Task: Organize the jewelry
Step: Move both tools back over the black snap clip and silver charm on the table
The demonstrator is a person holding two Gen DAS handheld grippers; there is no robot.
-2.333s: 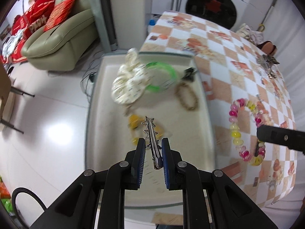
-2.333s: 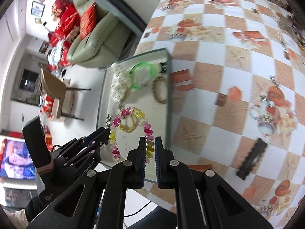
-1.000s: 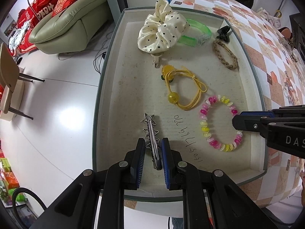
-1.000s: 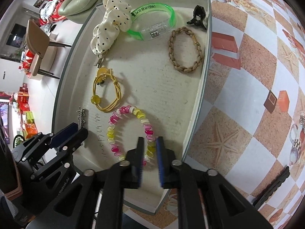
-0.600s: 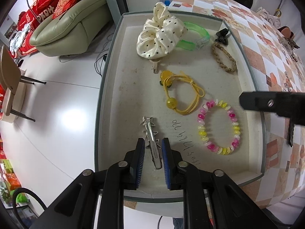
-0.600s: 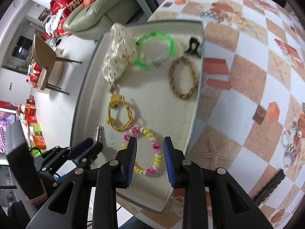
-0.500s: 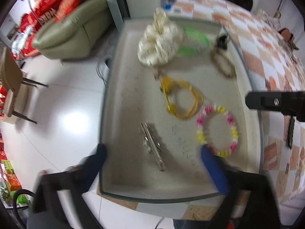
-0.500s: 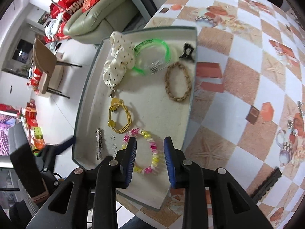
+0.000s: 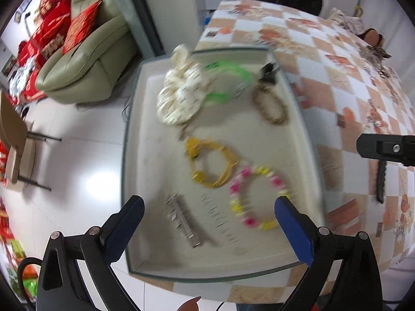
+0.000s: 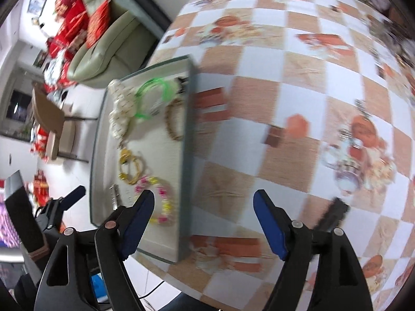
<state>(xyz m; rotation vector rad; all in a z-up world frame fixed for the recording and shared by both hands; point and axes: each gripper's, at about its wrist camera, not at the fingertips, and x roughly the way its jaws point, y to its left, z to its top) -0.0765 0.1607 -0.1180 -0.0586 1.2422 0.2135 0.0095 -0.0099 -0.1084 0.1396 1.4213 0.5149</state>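
Observation:
A shallow grey tray (image 9: 155, 168) holds a silver star hair clip (image 9: 182, 219), a pink and yellow bead bracelet (image 9: 234, 203), a yellow hair tie (image 9: 193, 146), a cream dotted scrunchie (image 9: 179, 98), a green bangle (image 9: 220, 96), a braided brown bracelet (image 9: 275, 121) and a black claw clip (image 9: 268, 71). My left gripper (image 9: 207, 203) hangs open above the star clip, holding nothing. My right gripper (image 10: 203, 197) is over the tray's right rim (image 10: 188, 155); its jaws are opening with nothing between them. The bead bracelet (image 10: 163, 207) lies left of it.
The tray sits at the left end of a table with a checked orange and white cloth (image 9: 337, 83). A black comb clip (image 10: 332, 215) lies on the cloth, with metal jewelry (image 9: 378, 51) farther back. Beyond the tray's left edge are floor, a chair (image 9: 13, 134) and a sofa (image 9: 85, 59).
The left gripper let go of the star clip, which now lies in the tray. The right gripper released the bead bracelet, opened and moved right over the tray's rim. Both rose.

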